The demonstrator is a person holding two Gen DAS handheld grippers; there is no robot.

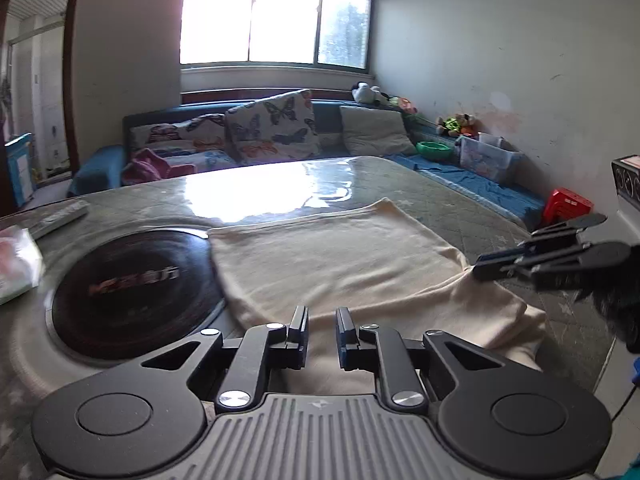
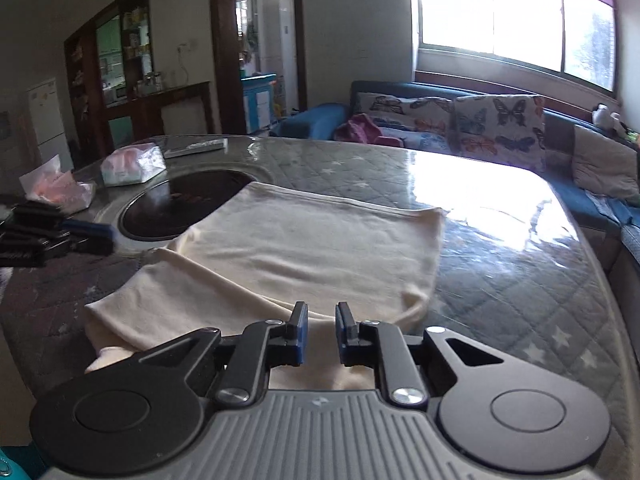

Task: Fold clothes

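Observation:
A cream garment (image 1: 332, 256) lies flat on the quilted table (image 1: 440, 200), and its near part is bunched into a loose fold (image 2: 168, 300). My left gripper (image 1: 322, 332) hovers open over the garment's near edge, with nothing between its pads. My right gripper (image 2: 322, 332) is also open, above the garment's near right corner (image 2: 412, 300). From the left wrist view, the right gripper (image 1: 496, 260) reaches in from the right, its lower fingertip at the cloth's raised right edge. In the right wrist view the left gripper (image 2: 80, 236) shows blurred at the far left.
A round black hob (image 1: 132, 284) is set into the table beside the garment's left edge. Tissue packs (image 2: 132, 164) and a remote (image 2: 196, 147) lie at the table's far left. A sofa with butterfly cushions (image 1: 272, 124) runs behind, and a red stool (image 1: 566, 202) stands at the right.

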